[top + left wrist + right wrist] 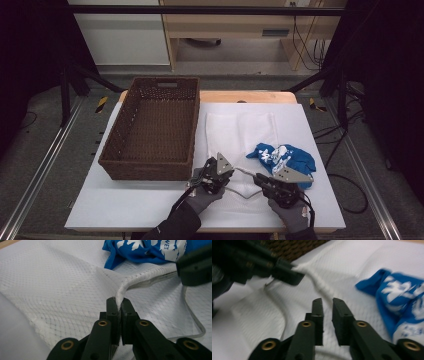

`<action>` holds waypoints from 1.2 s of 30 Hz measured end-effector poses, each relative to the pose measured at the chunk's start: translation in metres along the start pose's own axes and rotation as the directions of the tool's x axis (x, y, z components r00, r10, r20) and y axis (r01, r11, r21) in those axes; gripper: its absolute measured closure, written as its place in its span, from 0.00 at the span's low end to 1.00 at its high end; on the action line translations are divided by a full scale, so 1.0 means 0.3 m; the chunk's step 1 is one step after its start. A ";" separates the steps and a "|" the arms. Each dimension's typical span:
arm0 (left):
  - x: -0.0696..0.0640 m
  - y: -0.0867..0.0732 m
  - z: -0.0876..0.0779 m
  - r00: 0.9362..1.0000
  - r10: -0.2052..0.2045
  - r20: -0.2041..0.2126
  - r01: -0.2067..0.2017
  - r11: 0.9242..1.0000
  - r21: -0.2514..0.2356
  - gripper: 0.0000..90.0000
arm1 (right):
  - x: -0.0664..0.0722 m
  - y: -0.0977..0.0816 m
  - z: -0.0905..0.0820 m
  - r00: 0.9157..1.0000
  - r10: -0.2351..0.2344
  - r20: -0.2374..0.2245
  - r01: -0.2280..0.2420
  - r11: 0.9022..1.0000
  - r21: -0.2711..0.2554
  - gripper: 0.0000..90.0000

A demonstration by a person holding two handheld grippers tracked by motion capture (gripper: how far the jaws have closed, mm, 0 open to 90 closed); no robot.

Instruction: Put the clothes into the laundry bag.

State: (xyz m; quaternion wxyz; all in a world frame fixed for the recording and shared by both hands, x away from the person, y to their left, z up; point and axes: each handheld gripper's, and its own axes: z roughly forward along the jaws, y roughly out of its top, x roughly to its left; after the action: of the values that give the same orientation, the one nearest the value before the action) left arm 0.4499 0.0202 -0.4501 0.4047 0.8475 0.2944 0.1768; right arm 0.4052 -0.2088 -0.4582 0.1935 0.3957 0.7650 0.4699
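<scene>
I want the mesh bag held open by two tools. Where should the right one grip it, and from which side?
Grip the bag's thick hem, which rises as a ridge ahead of the right tool. Come from the near edge, tips level, beside the left tool, which already pinches that hem. The raised fold gives the jaws something to straddle; flat mesh likely would not.

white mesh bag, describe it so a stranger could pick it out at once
On the white table, right of the brown wicker basket, lies the flat white mesh bag. The left gripper pinches its corded edge; unlike the crumpled blue garment on it, it is pale netting.
</scene>
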 end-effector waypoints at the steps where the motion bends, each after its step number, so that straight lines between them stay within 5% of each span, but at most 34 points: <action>1: 0.000 0.001 -0.002 1.000 -0.003 0.002 0.003 1.000 -0.002 0.97 | 0.007 -0.013 -0.003 1.000 0.003 -0.009 -0.003 1.000 0.016 0.92; 10: 0.008 0.020 -0.027 0.999 -0.039 0.021 0.040 0.998 -0.052 0.97 | 0.018 -0.111 0.007 1.000 0.006 -0.008 -0.005 0.991 0.135 0.99; 17: 0.010 0.039 -0.042 0.997 -0.067 0.037 0.070 0.993 -0.096 0.97 | 0.015 -0.121 0.011 1.000 0.015 -0.003 -0.015 0.989 0.146 0.97; 22: 0.005 0.048 -0.050 0.997 -0.064 0.041 0.068 0.992 -0.111 0.97 | 0.009 -0.087 -0.014 1.000 -0.002 0.021 0.001 0.998 0.059 0.84; 27: 0.000 0.046 -0.053 0.998 -0.058 0.039 0.062 0.991 -0.119 0.97 | -0.017 -0.026 -0.055 0.996 0.004 0.084 0.000 0.999 -0.055 0.61; 33: 0.001 0.047 -0.055 0.997 -0.059 0.043 0.064 0.990 -0.123 0.97 | -0.068 0.034 -0.092 0.983 0.044 0.180 -0.024 0.993 -0.113 0.40; 36: 0.000 0.048 -0.056 0.997 -0.059 0.045 0.065 0.990 -0.127 0.97 | -0.111 0.057 -0.092 0.966 0.057 0.251 -0.033 0.995 -0.098 0.31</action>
State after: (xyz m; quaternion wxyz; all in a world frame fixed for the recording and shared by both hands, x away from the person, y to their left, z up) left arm 0.4459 0.0227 -0.4287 0.4698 0.8135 0.3003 0.1652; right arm 0.4142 -0.2464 -0.4326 0.2972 0.4605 0.7021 0.4547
